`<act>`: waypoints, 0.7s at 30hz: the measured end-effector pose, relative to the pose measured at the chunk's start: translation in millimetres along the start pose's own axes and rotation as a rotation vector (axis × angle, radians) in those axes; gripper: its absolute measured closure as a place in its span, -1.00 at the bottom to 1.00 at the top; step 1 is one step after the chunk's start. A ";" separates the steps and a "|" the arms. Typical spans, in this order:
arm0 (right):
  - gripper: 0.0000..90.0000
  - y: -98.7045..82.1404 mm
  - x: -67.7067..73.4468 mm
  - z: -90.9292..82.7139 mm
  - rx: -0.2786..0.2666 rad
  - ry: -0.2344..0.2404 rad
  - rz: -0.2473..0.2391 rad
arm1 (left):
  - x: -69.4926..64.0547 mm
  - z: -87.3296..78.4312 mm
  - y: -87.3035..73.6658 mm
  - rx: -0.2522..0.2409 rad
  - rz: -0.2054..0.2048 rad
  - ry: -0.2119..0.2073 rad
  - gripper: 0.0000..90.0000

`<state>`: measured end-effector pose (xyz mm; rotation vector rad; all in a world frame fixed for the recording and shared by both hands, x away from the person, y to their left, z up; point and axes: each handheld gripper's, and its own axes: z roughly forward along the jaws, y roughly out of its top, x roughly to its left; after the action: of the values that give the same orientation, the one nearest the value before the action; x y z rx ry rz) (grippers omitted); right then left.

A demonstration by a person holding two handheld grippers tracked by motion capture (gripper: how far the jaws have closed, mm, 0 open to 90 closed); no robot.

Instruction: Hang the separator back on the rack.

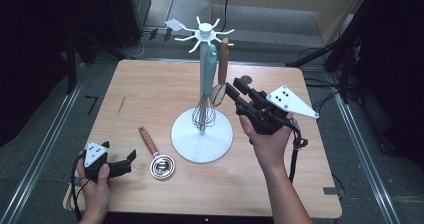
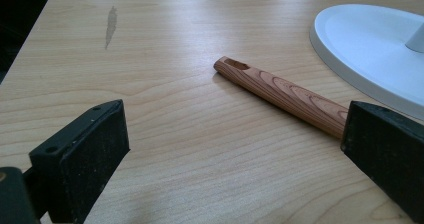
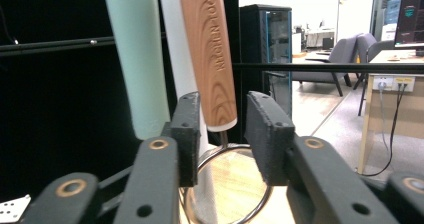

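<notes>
Currently: right hand-held gripper raised beside white utensil stand with hooked top, jaws narrowed around lower end of brown wood-handled strainer hanging from a hook; pad contact with handle not clear. Teal-handled wire whisk hung just beside it. Left hand-held gripper resting low on pale wooden counter, jaws wide, nothing between. Second wood-handled metal strainer lying flat near stand base, handle ahead of left jaws.
</notes>
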<state>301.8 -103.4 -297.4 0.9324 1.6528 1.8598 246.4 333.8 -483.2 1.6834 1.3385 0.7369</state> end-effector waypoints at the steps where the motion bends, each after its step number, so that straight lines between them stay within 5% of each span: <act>1: 0.68 0.5 -0.7 0.2 0.001 -0.007 0.005 | 0.0 0.0 0.0 0.000 0.000 0.000 -1.00; 8: 1.00 0.5 -6.9 11.9 0.013 -0.063 -0.030 | 0.0 0.1 0.0 -0.001 -0.001 0.000 -1.00; 15: 1.00 9.5 -12.0 25.9 -0.030 -0.043 -0.039 | 0.1 0.1 0.0 -0.001 -0.001 -0.001 -1.00; 21: 1.00 12.2 -7.4 30.4 -0.015 -0.009 -0.068 | 0.2 -0.1 0.0 -0.001 -0.001 -0.004 -1.00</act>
<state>330.5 -90.7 -285.5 0.8659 1.6427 1.8182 246.4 334.0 -483.2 1.6822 1.3362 0.7335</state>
